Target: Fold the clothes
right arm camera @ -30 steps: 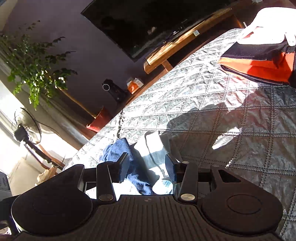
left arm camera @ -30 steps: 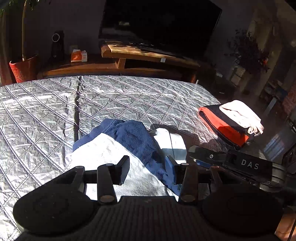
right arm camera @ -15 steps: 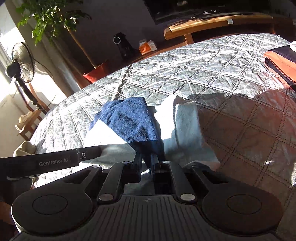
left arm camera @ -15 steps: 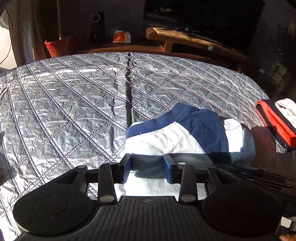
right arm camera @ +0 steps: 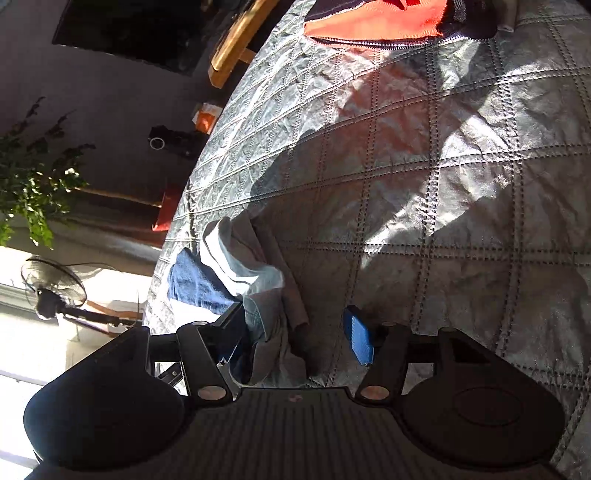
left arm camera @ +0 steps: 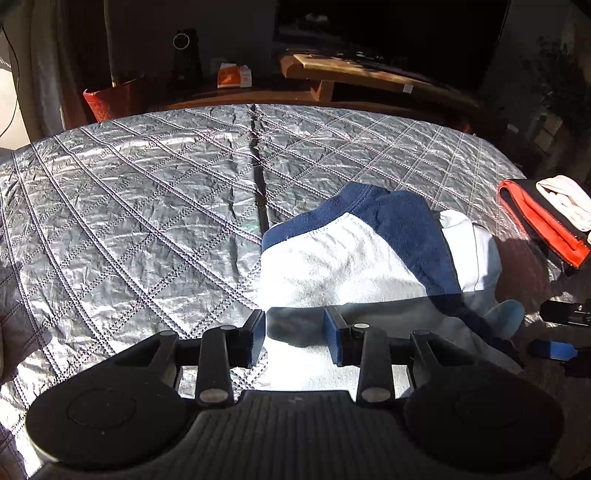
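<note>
A white and navy top (left arm camera: 351, 258) lies partly folded on the silver quilted cover (left arm camera: 129, 203), with a navy sleeve laid across it. My left gripper (left arm camera: 295, 338) hovers over its near left edge, jaws apart and gripping nothing. My right gripper (right arm camera: 295, 336) is rolled sideways at the garment's right end. Its jaws are opening wide, and bunched cloth (right arm camera: 266, 295) lies loose between them, close to the left finger (right arm camera: 232, 332). The right gripper's blue pad (left arm camera: 550, 349) shows at the right edge of the left wrist view.
A folded pile in red, black and white (left arm camera: 535, 221) (right arm camera: 369, 22) sits on the cover (right arm camera: 461, 184) to the right. Beyond the far edge stand a wooden TV stand (left arm camera: 351, 70), a red pot (left arm camera: 110, 99), a plant (right arm camera: 29, 177) and a fan (right arm camera: 51, 288).
The right gripper, shut on the cloth half a second ago, has opened wide and rolled sideways. The left gripper has sunk closer to the garment's near edge.
</note>
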`<act>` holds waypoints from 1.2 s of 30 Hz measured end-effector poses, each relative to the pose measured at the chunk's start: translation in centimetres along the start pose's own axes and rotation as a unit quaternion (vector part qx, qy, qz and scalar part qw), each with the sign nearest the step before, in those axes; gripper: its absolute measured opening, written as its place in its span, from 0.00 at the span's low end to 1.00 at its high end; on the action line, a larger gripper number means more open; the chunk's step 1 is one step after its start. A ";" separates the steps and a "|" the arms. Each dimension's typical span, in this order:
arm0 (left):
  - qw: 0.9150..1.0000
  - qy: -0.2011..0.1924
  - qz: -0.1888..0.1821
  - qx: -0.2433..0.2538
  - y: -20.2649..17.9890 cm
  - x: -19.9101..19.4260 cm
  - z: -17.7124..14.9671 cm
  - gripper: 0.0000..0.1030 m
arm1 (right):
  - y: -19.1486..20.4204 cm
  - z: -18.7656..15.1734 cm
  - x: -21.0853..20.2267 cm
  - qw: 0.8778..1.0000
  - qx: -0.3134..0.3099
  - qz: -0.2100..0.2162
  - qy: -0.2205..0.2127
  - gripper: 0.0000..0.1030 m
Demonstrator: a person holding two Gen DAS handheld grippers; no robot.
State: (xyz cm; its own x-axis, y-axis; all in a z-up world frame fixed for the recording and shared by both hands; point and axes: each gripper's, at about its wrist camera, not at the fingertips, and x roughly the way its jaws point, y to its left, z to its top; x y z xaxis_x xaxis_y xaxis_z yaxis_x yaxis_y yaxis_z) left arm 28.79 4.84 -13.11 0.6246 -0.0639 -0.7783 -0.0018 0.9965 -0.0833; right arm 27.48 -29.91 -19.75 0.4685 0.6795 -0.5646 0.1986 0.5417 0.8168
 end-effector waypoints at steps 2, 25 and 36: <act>1.000 -0.003 0.013 0.003 0.2 -0.2 0.1 0.34 | 1.2 -0.3 1.2 0.999 -0.034 -0.018 0.030 0.66; 1.000 0.022 0.001 -0.021 1.7 1.8 -1.5 0.57 | 5.2 2.6 8.2 0.977 -0.134 0.073 0.150 0.73; 1.000 0.019 0.002 -0.020 1.6 1.8 -1.6 0.57 | 7.3 0.4 7.2 0.969 -0.220 -0.016 0.113 0.35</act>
State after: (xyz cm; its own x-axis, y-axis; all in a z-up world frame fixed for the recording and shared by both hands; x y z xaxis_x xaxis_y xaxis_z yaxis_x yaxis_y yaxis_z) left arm 28.64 6.23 -15.68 0.5942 -0.0629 -0.8019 -0.0355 0.9939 -0.1042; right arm 32.60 -21.30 -17.81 0.2586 0.7234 -0.6401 -0.1995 0.6884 0.6974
